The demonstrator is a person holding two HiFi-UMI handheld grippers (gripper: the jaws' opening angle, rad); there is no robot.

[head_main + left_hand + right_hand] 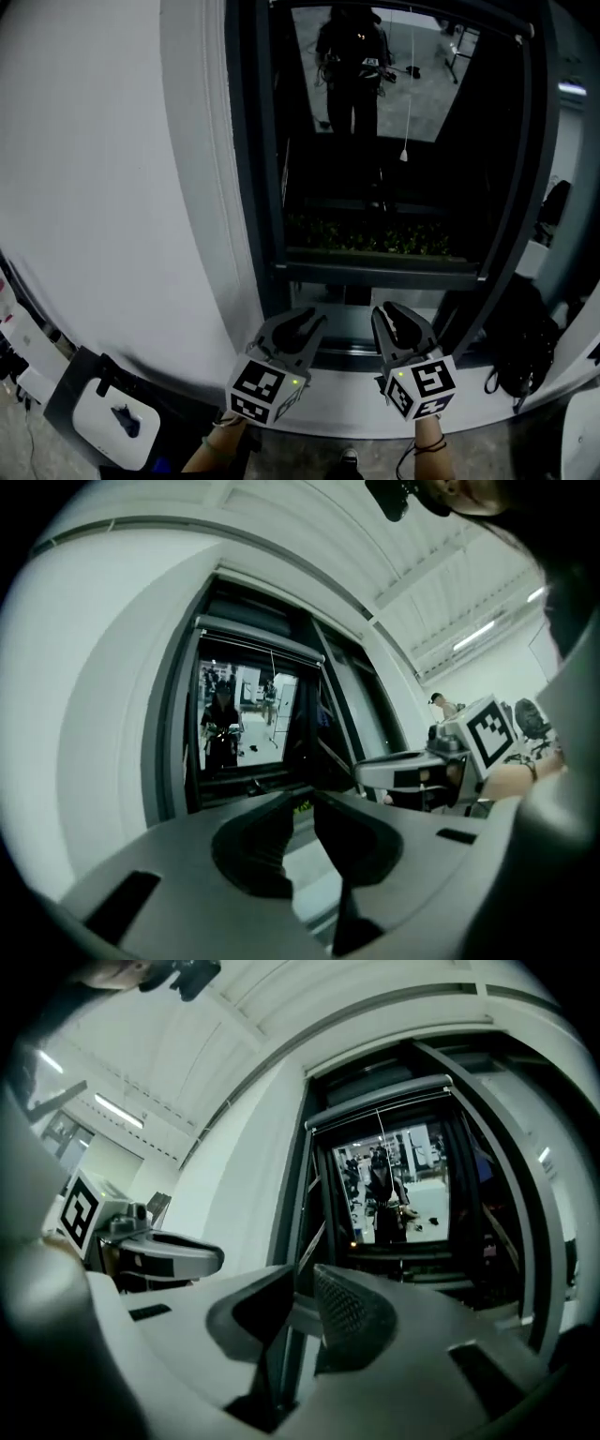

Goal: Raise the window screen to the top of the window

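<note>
The dark-framed window [253, 187] fills the middle of the head view. Across its top runs the screen's light bar [403, 11], with a thin pull cord [406, 103] hanging down to a small end knob. The bar [258, 641] [380, 1102] sits high in both gripper views too. The mesh itself cannot be made out against the dark glass. My left gripper [307, 325] [305, 808] and right gripper [394, 317] [304, 1283] hover side by side in front of the sill [375, 272]. Both point at the window, jaws close together with nothing between them.
A white wall [103, 169] lies left of the frame. On the floor are a white device on a grey base [112, 422] at the left and a black bag [520, 361] at the right. Green plants [375, 239] show beyond the glass, which reflects a standing person [354, 66].
</note>
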